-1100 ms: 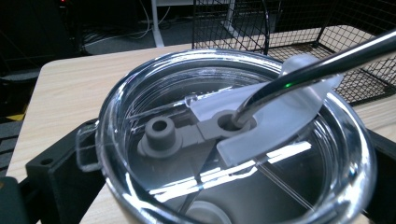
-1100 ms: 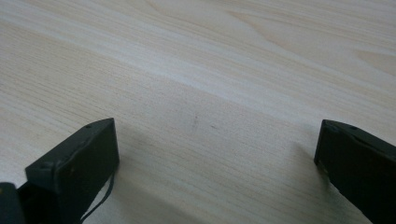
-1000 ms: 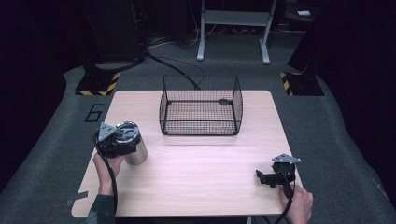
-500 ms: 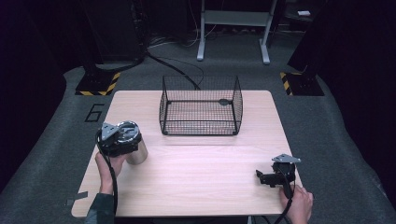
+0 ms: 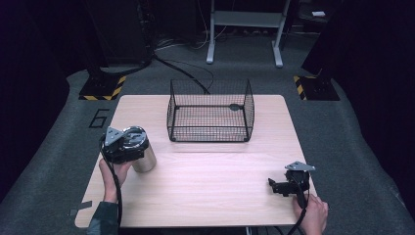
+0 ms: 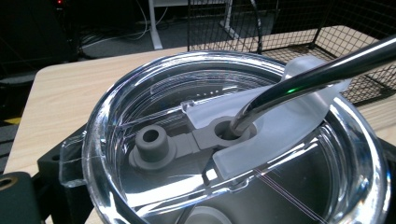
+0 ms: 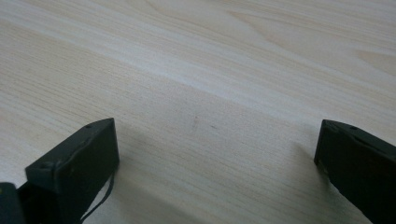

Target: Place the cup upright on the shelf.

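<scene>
A steel tumbler (image 5: pixel 143 160) with a clear lid (image 6: pixel 154 107) is at the table's left side. A bent metal straw (image 6: pixel 322 74) goes through a hole in the lid. My left gripper (image 5: pixel 127 143) is at the tumbler's top, with its black jaws pressed on either side of the lid rim, so it is shut on the tumbler. I cannot tell whether the tumbler's base touches the table. My right gripper (image 5: pixel 277 186) rests low over the table near the front right corner. In its own view the right gripper (image 7: pixel 215 140) is open, with bare wood between the jaws.
A black wire basket (image 5: pixel 210 111) stands at the back middle of the wooden table (image 5: pixel 210 181), and its mesh (image 6: pixel 299 23) rises just beyond the tumbler. Dark floor, cables and a metal stand lie past the far edge.
My left gripper and the tumbler have shifted very slightly to the right and away from me. The right gripper has stayed where it was.
</scene>
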The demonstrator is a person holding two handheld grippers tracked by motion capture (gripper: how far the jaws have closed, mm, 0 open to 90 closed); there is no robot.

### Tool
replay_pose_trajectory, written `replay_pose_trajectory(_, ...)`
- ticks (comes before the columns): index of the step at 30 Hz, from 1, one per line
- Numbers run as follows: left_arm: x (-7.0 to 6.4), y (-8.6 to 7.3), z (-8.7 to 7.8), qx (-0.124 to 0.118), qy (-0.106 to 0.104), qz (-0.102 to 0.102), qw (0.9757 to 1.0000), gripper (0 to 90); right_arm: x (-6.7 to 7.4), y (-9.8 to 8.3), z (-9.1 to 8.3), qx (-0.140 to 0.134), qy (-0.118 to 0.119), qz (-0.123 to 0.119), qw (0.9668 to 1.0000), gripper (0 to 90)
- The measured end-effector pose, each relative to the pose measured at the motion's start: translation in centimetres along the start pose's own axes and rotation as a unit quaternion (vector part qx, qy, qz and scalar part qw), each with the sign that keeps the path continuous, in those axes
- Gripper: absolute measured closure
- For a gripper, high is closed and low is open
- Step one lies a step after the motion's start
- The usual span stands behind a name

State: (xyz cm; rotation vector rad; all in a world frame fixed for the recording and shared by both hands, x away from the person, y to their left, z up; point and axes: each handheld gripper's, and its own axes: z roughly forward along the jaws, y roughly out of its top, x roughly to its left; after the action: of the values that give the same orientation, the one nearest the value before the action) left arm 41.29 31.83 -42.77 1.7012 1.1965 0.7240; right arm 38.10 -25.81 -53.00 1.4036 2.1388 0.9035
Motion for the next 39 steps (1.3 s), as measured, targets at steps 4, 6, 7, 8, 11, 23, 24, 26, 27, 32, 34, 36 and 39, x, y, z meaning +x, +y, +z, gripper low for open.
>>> replay_pose_trajectory(4, -0.2, 0.2, -0.4, -0.007, -0.006, 0.0, 1.0, 4.0, 0.0, 0.0, 0.0, 0.0, 0.0, 0.001, 1.0, 0.0)
replay_pose_trajectory(6, -0.4, 0.4, -0.6, -0.007, -0.008, 0.002, 0.9999, 4.0, 0.0, 0.0, 0.0, -0.001, 0.0, -0.002, 1.0, 0.0)
replay_pose_trajectory(7, -0.4, 0.5, -0.7, -0.006, -0.01, 0.008, 0.9999, 3.9, 0.0, 0.0, 0.0, -0.001, 0.0, -0.002, 1.0, 0.0)
replay_pose_trajectory(8, -0.5, 0.6, -0.9, -0.007, -0.013, 0.01, 0.9998, 3.9, 0.0, 0.0, 0.0, -0.001, 0.0, -0.002, 1.0, 0.0)
replay_pose_trajectory(11, -0.8, 0.9, -1.3, -0.01, -0.02, 0.014, 0.9996, 3.9, 0.0, 0.0, 0.0, -0.001, 0.0, -0.002, 1.0, 0.0)
replay_pose_trajectory(23, -2.5, 2.4, -2.0, -0.018, -0.054, 0.032, 0.9978, 3.9, 0.0, 0.0, 0.0, -0.001, 0.0, -0.002, 1.0, 0.0)
replay_pose_trajectory(24, -2.5, 2.4, -2.0, -0.018, -0.054, 0.032, 0.9978, 4.0, 0.0, 0.0, 0.0, -0.001, 0.0, -0.002, 1.0, 0.0)
replay_pose_trajectory(26, -2.8, 2.7, -2.1, -0.016, -0.06, 0.039, 0.9973, 3.9, 0.0, 0.0, 0.0, -0.001, 0.0, -0.001, 1.0, 0.0)
replay_pose_trajectory(27, -3.1, 3.0, -2.2, -0.015, -0.065, 0.041, 0.9969, 4.0, 0.0, 0.0, 0.0, -0.001, 0.0, -0.002, 1.0, 0.0)
replay_pose_trajectory(32, -3.7, 3.6, -2.2, -0.018, -0.073, 0.045, 0.9962, 3.9, 0.0, 0.0, 0.0, -0.001, 0.0, -0.002, 1.0, 0.0)
replay_pose_trajectory(34, -3.9, 3.8, -2.3, -0.019, -0.076, 0.049, 0.9957, 3.9, 0.0, 0.0, 0.0, 0.0, 0.0, 0.001, 1.0, 0.0)
replay_pose_trajectory(36, -4.1, 4.1, -2.3, -0.021, -0.08, 0.051, 0.9953, 3.9, 0.0, 0.0, 0.0, 0.0, 0.0, -0.001, 1.0, 0.0)
replay_pose_trajectory(39, -4.5, 4.5, -2.3, -0.021, -0.087, 0.056, 0.9944, 3.9, 0.0, 0.0, 0.0, -0.001, 0.0, -0.002, 1.0, 0.0)
